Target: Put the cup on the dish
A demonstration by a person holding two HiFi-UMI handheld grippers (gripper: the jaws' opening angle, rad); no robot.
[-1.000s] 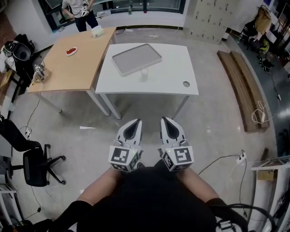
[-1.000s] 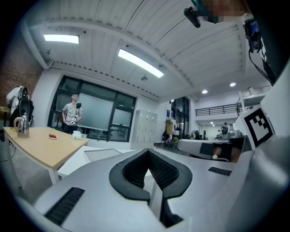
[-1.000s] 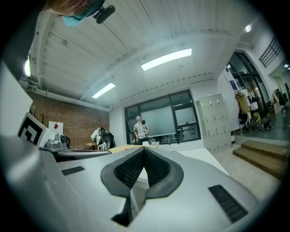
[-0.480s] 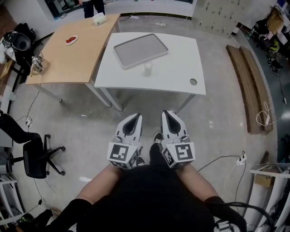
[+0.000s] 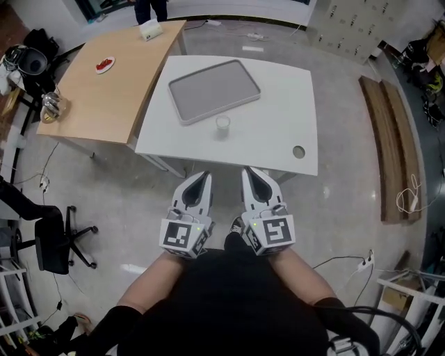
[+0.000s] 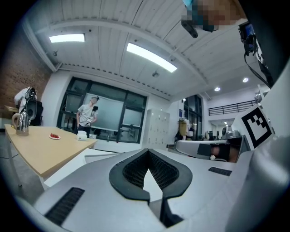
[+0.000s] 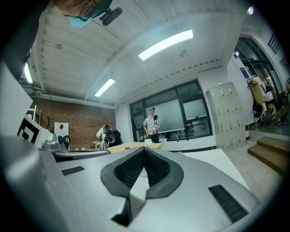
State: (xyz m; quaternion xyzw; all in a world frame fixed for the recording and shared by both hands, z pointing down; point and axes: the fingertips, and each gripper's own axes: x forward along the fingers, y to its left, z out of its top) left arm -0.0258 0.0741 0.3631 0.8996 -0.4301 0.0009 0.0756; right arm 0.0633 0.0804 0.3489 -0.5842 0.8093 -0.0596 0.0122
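Observation:
A small clear cup (image 5: 222,124) stands on the white table (image 5: 278,118), just in front of the grey rectangular dish (image 5: 214,90). Both grippers are held side by side close to the body, short of the table's near edge. My left gripper (image 5: 205,176) is shut with nothing in it, and its jaws (image 6: 148,152) meet at the tips. My right gripper (image 5: 248,172) is also shut and empty, its jaws closed together in the right gripper view (image 7: 144,149). Both point toward the table, with the cup well ahead of them.
A wooden table (image 5: 104,90) adjoins the white one on the left, bearing a plate with something red (image 5: 105,66), a white box (image 5: 149,29) and metal ware (image 5: 49,104). An office chair (image 5: 52,240) stands at left, wooden planks (image 5: 393,132) lie at right, a person (image 5: 149,8) stands beyond.
The white table, dish and cup have come closer and lower in the head view as the person walks toward them. Both grippers stay shut, side by side.

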